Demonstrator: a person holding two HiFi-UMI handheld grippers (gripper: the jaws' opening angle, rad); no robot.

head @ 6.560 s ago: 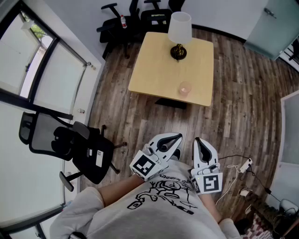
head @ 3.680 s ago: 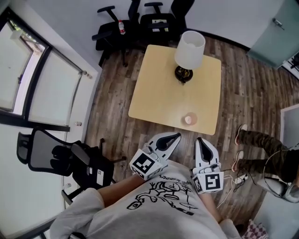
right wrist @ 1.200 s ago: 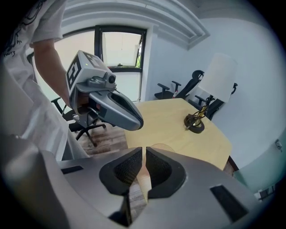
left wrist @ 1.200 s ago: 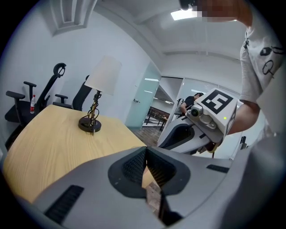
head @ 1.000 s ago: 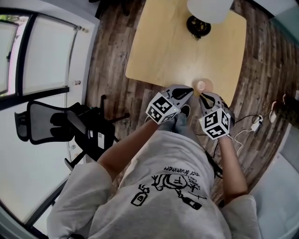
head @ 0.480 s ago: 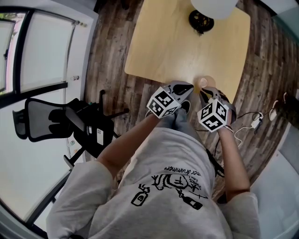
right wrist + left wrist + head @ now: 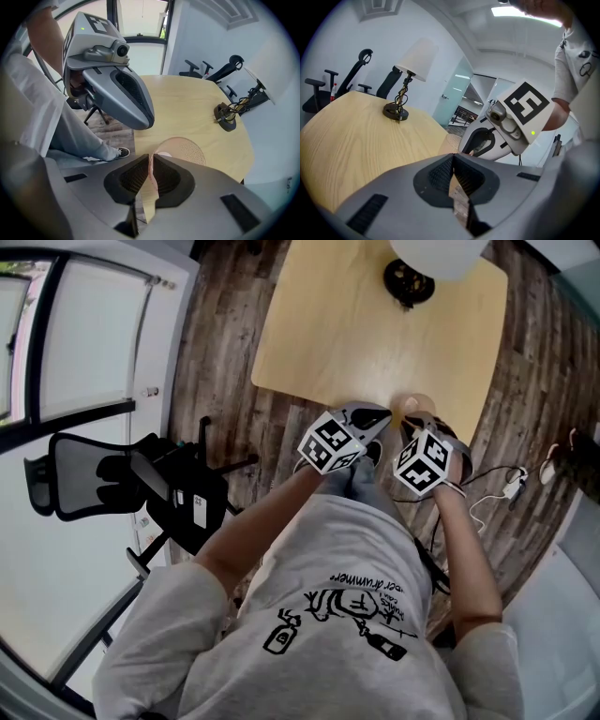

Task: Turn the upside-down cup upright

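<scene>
Reaching for the upside-down cup [image 7: 415, 404] at the bench's [image 7: 356, 324] near edge, the left tongs [image 7: 453, 161] and right tongs [image 7: 150, 164] are squeezed shut, holding nothing (next they must open, I think, to grab it).

The left tongs [image 7: 381, 414] and right tongs [image 7: 412, 426] hover beside the cup [image 7: 418, 403] at the table [image 7: 356, 324] edge.

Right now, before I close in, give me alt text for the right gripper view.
The right hand-held gripper, jaws together, points down at a pink upside-down cup near the edge of a light wooden table. The left hand-held gripper hangs close at upper left; a lamp base sits beyond.
</scene>
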